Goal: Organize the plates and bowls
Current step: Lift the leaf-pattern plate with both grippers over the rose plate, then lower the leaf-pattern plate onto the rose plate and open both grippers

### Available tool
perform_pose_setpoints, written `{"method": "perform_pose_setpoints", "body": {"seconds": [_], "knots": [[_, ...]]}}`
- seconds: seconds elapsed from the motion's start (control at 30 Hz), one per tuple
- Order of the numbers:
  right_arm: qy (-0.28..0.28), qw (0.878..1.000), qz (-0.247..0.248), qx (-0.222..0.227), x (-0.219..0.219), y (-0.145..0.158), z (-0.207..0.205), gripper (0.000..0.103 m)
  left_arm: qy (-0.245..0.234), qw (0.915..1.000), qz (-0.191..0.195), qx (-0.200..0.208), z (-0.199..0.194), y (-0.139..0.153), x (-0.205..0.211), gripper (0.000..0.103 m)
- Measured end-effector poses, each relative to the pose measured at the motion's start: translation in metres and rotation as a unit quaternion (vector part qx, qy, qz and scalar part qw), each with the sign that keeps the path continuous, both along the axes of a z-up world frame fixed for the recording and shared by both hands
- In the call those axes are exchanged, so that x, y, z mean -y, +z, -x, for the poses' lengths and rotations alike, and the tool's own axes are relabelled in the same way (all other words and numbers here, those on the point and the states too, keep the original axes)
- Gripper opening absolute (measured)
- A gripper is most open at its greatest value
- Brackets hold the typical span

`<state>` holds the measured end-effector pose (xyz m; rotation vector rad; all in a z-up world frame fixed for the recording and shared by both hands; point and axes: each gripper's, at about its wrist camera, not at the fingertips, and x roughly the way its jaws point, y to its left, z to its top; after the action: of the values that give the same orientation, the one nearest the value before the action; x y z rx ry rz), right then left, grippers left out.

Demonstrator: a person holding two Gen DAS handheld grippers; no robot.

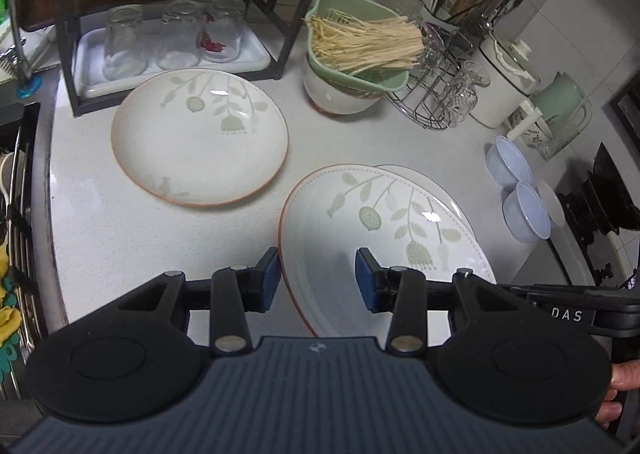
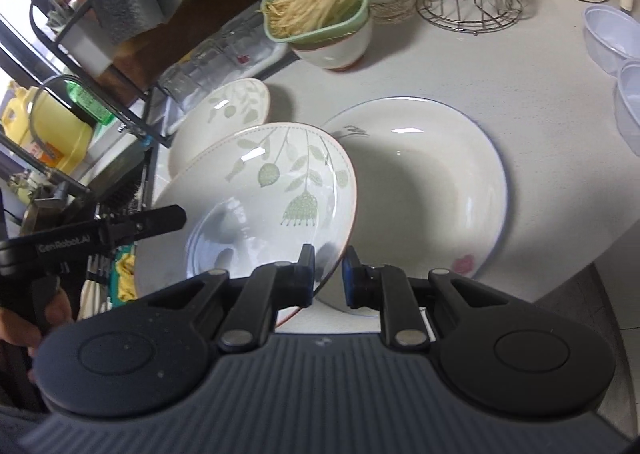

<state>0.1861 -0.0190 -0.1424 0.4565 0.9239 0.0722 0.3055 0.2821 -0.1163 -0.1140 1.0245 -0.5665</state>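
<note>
Right claw (image 2: 329, 274) is clamped on the rim of a tilted leaf-pattern plate (image 2: 256, 197), lifted off the desk (image 2: 460, 65); a blue-rimmed plate (image 2: 432, 181) lies flat just beyond the claw's tips. Left claw (image 1: 316, 278) is part open and grips nothing, the held plate's edge between its pads; a second leaf plate (image 1: 200, 137) sits ahead-left. Readable: "GenRobot.AI" on the left claw, "DAS" on the right.

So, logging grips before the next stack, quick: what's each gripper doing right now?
Left gripper: open, holding nothing; the leaf-pattern plate's rim sits between its fingers.
Right gripper: shut on the same plate's rim, held tilted.
</note>
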Motion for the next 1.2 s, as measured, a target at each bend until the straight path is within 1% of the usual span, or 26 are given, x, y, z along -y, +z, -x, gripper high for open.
{"method": "perform_pose_setpoints", "body": {"seconds": [0.17,0.33,0.5,0.7,0.87,1.0,1.1,1.2], "knots": [[0.001,1.000,0.005,-0.005,0.013,-0.004,-0.005,0.018,-0.002,0.9999,-0.011,-0.012,-0.006,-0.006,0.019,0.046],[-0.010,1.000,-0.016,-0.019,0.033,-0.019,-0.006,0.018,-0.002,0.9995,-0.023,-0.022,-0.005,-0.010,0.040,0.046],[-0.011,0.999,-0.025,-0.027,0.049,-0.031,-0.010,0.018,0.002,0.9983,-0.053,-0.024,-0.008,-0.016,0.063,0.046],[0.009,0.999,-0.025,-0.024,0.061,-0.037,-0.019,0.018,0.013,0.9969,-0.071,-0.029,-0.011,-0.019,0.078,0.046],[0.026,0.999,-0.021,-0.032,0.069,-0.045,-0.019,0.018,0.022,0.9943,-0.097,-0.038,-0.006,-0.029,0.091,0.046],[0.040,0.999,-0.013,-0.024,0.072,-0.046,-0.023,0.018,0.030,0.9918,-0.119,-0.035,-0.006,-0.033,0.099,0.046],[0.050,0.998,-0.007,-0.026,0.073,-0.047,-0.028,0.018,0.026,0.9890,-0.143,-0.027,-0.006,-0.035,0.108,0.046],[0.061,0.998,0.001,-0.022,0.073,-0.047,-0.034,0.018,0.031,0.9874,-0.152,-0.032,-0.008,-0.038,0.110,0.046]]}}
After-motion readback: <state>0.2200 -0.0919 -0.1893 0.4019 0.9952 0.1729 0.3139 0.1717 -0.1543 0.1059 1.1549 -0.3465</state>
